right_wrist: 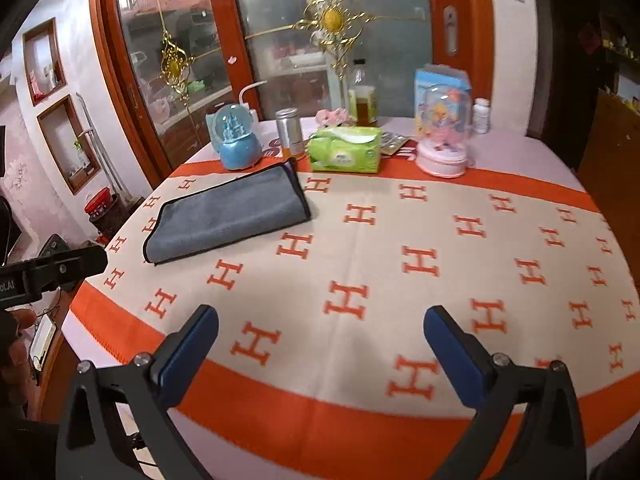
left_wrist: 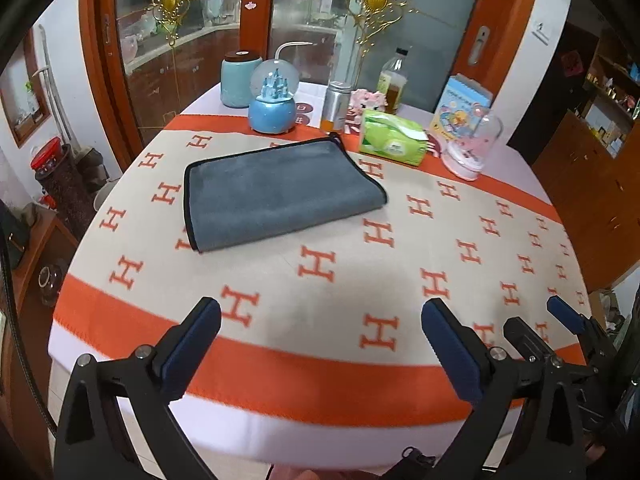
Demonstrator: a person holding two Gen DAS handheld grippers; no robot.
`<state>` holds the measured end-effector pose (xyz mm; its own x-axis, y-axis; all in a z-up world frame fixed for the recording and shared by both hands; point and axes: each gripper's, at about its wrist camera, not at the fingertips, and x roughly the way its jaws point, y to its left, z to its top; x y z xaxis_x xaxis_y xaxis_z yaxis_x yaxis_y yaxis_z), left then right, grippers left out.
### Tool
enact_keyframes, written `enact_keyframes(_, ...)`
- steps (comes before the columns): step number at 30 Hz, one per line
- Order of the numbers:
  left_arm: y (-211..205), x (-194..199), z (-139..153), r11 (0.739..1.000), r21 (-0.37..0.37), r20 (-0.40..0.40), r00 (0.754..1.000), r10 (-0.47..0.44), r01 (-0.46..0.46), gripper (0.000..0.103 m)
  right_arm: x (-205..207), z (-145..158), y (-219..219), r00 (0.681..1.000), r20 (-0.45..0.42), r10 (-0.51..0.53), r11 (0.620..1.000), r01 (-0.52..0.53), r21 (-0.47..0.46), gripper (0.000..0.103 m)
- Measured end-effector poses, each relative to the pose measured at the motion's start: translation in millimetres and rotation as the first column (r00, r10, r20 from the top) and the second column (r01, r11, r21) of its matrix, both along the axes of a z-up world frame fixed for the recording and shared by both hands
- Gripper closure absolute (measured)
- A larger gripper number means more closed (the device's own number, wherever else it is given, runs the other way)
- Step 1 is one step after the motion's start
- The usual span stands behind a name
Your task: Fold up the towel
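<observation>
A grey towel (left_wrist: 276,194) with black edging lies folded into a flat rectangle on the orange and cream tablecloth (left_wrist: 360,280). It also shows in the right wrist view (right_wrist: 232,212), toward the far left of the table. My left gripper (left_wrist: 320,320) is open and empty above the near edge of the table, well short of the towel. My right gripper (right_wrist: 320,324) is open and empty above the near part of the table, to the right of the towel. Its fingers (left_wrist: 564,314) also show at the right edge of the left wrist view.
Along the table's far edge stand a blue snow globe (left_wrist: 273,98), a teal jar (left_wrist: 239,78), a metal can (left_wrist: 336,106), a green tissue pack (left_wrist: 390,138), a bottle (left_wrist: 394,82), a picture box (left_wrist: 460,110) and a pink dome toy (left_wrist: 472,146). Glass doors stand behind the table.
</observation>
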<state>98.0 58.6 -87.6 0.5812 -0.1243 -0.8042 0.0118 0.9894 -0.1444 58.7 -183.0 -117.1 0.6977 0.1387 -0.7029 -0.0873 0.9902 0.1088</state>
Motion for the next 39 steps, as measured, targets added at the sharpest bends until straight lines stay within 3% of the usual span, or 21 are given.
enact_keyframes(8,-23.6,-53.0,12.5,0.999,-0.027,0.028,0.999,0.018,-0.018,0.003,-57.5,13.2,-24.4,1.000,-0.027,-0.011,1.000,0.011,0.002,0.000)
enact_keyframes(17,-53.1,-86.2,33.6,0.999,-0.014,0.056,0.997,-0.051,0.052,0.003,-101.0,29.8,-38.9,0.996,-0.072,-0.051,0.999,0.050,-0.016,0.000)
enact_keyframes(26,-76.6,-88.0,50.8,0.990,0.033,0.084,0.987,-0.139,0.136,0.003,-107.5,58.4,-44.6,0.989,-0.119,-0.084,0.996,0.086,0.005,0.000)
enact_keyframes(39,-86.6,-79.6,62.8,0.984,0.138,0.096,0.987,-0.130,0.116,0.003,-97.4,76.2,-36.6,0.987,-0.126,-0.097,0.994,0.102,0.037,0.000)
